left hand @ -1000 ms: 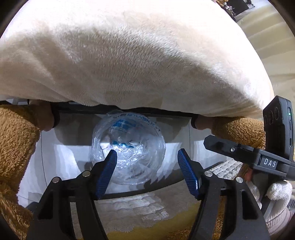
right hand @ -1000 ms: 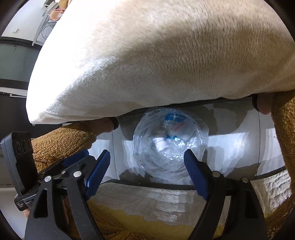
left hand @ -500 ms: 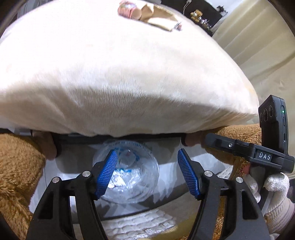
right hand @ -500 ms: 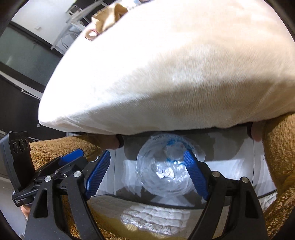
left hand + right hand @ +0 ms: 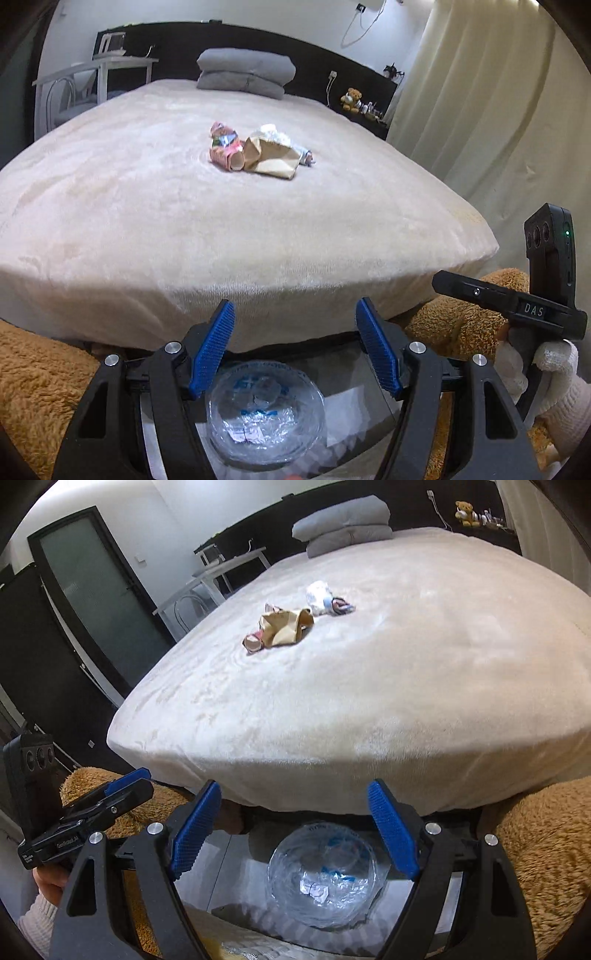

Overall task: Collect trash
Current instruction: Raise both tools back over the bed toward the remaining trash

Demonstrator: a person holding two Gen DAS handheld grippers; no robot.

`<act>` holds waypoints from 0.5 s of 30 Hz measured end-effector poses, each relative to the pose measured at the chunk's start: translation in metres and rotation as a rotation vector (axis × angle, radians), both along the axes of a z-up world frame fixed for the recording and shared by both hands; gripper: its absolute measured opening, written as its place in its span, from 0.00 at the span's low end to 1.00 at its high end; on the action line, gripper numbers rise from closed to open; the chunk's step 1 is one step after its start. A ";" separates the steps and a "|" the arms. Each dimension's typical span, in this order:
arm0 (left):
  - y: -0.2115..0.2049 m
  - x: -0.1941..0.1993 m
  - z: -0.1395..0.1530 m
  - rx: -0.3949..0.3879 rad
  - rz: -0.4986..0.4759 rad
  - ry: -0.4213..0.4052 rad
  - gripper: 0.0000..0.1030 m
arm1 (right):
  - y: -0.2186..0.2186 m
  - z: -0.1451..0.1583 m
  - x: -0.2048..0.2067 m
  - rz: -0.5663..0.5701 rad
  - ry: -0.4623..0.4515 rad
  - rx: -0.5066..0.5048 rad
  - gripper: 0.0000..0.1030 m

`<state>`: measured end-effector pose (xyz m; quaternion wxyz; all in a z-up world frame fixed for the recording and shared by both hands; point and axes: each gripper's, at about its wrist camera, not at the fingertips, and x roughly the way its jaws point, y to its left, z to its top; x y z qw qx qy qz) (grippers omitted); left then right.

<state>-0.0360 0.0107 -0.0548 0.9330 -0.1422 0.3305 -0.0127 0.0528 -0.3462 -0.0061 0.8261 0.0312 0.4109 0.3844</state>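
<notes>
A small pile of trash lies in the middle of the cream bed (image 5: 147, 206): a crumpled brown paper bag (image 5: 271, 157), a pink wrapper (image 5: 223, 147) and white crumpled paper (image 5: 275, 134). The bag also shows in the right wrist view (image 5: 282, 629), with a white wrapper (image 5: 319, 596) behind it. A clear plastic bag-lined bin (image 5: 266, 413) sits on the floor at the bed's foot, also in the right wrist view (image 5: 325, 871). My left gripper (image 5: 295, 347) and right gripper (image 5: 293, 829) are both open and empty above the bin, well short of the pile.
Grey folded pillows (image 5: 245, 74) lie at the head of the bed. A white chair and desk (image 5: 85, 85) stand to the left, curtains (image 5: 498, 110) to the right. Brown fluffy fabric (image 5: 33, 387) flanks the bin. A dark door (image 5: 96, 590) is at left.
Both grippers have tilted up from the bin at the bed's foot, so the bed top and the trash pile have come into view. Both stay open.
</notes>
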 end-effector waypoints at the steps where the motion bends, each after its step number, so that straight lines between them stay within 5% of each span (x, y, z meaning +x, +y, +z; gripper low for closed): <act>1: -0.003 -0.002 0.004 0.007 -0.001 -0.019 0.65 | -0.001 0.004 0.002 -0.006 -0.016 0.011 0.79; 6: -0.004 0.000 0.018 0.041 -0.033 -0.061 0.73 | -0.002 0.020 0.023 -0.012 -0.064 0.025 0.79; 15: 0.021 0.047 0.035 0.085 -0.089 -0.043 0.73 | 0.017 0.035 0.086 0.013 -0.106 -0.018 0.79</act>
